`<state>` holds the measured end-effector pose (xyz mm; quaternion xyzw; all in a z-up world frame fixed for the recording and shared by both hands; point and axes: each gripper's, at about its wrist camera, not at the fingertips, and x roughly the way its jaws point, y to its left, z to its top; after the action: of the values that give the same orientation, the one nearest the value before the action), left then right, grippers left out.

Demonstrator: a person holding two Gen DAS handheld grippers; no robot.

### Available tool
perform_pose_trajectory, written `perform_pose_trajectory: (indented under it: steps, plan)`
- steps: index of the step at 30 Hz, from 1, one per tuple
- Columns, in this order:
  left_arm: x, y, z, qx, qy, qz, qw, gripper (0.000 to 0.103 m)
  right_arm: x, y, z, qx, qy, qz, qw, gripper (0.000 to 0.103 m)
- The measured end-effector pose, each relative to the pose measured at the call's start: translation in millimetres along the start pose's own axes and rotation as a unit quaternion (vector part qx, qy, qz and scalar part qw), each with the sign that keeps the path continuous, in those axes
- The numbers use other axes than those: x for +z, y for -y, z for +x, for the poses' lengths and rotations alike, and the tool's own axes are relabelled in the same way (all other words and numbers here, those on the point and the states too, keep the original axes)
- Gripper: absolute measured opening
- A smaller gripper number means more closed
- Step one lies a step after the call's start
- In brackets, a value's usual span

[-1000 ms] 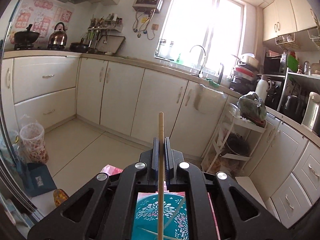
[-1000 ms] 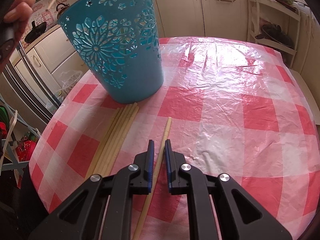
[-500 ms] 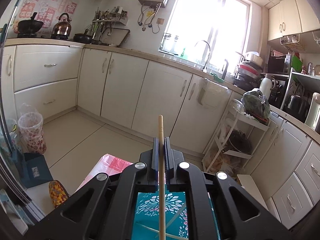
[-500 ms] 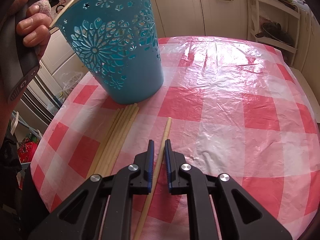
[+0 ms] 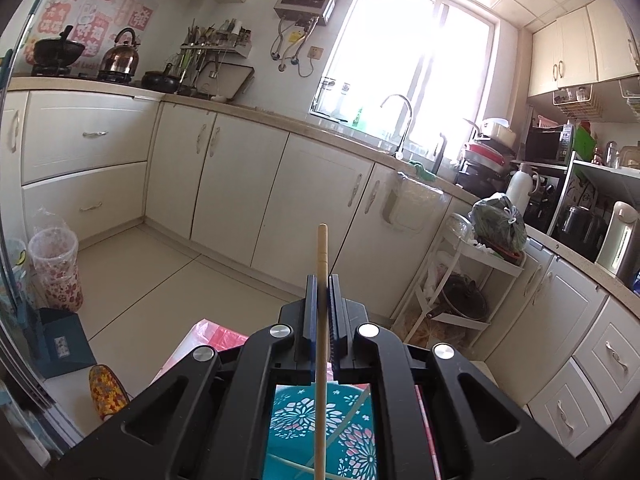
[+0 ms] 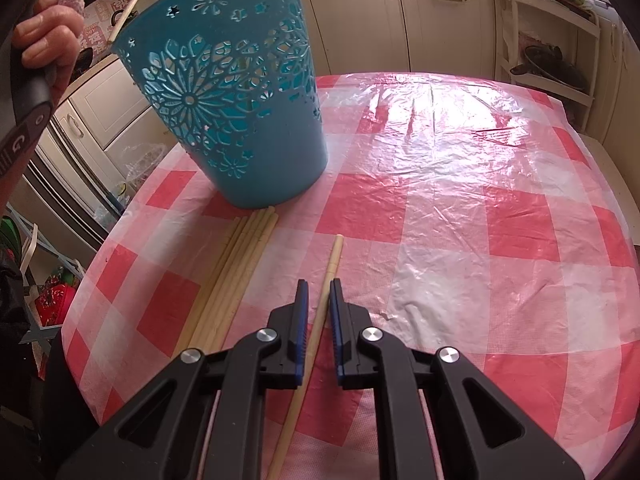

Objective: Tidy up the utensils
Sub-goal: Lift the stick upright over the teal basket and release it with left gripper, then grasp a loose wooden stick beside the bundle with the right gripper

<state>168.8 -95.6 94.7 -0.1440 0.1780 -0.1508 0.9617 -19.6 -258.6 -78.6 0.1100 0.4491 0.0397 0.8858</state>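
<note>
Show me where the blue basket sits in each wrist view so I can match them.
Left wrist: blue basket bottom centre, seen from above behind the left gripper.
Right wrist: upper left on the checked tablecloth.
Shared landmark: white rack.

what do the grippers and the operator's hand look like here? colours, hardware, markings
Both the left gripper and the right gripper are matte black plastic with triangular cutouts in the linkage arms, four round silver pivot bolts each, and blue ribbed pads on the inner faces of the fingers. No cables visible. The left hand is bare-skinned; it grips a black handle with grey markings, including a G-like character.
</note>
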Motion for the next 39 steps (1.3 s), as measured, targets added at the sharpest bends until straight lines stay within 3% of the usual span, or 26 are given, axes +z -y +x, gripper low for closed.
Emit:
perform_pose_trajectory:
  steps: [7,15,20,21,23,24,25,27,34,39]
  plan:
    - [-1.0,7.8,4.4,0.002,-0.003,0.011,0.9999,0.005,0.2,-1.0,1.3,0.001,0.000,0.001,1.000,0.011]
    - [-28.5,6.2,14.4,0.013,-0.047,0.043,0.9979,0.005,-0.1,-1.6,0.7,-0.001,0.000,-0.001,1.000,0.011]
    - [-40.4,-4.9,-5.2,0.026,-0.055,0.059,0.9964,0.006,-0.2,-3.7,1.8,-0.001,-0.002,-0.002,1.000,0.011]
    - [-41.8,-10.3,-12.3,0.031,-0.055,0.058,0.9963,0.011,-0.2,-3.0,1.7,0.001,-0.002,-0.001,1.000,0.011]
    - [-46.7,-24.3,-30.9,0.054,-0.046,0.055,0.9960,0.037,-0.5,0.3,0.9,0.006,-0.003,0.004,1.000,0.011]
    - [-50.5,-33.4,-41.4,0.070,-0.038,0.053,0.9954,0.059,-0.9,1.1,0.6,0.008,-0.004,0.006,1.000,0.011]
    - [-55.2,-42.4,-50.9,0.086,-0.032,0.051,0.9945,0.072,-1.2,0.9,0.4,0.008,-0.004,0.007,1.000,0.011]
    - [-68.5,-60.2,-60.7,0.105,-0.040,0.049,0.9924,0.083,-1.9,-0.7,0.7,0.003,-0.003,0.005,1.000,0.010]
    - [-134.7,-118.6,-27.4,0.129,-0.188,0.033,0.9732,0.087,-4.3,-23.9,3.9,-0.063,0.000,-0.055,0.997,0.008]
    - [-160.8,-130.3,-13.3,0.114,-0.241,0.028,0.9635,0.088,-9.2,-14.7,-7.4,-0.038,-0.005,-0.018,0.999,0.005]
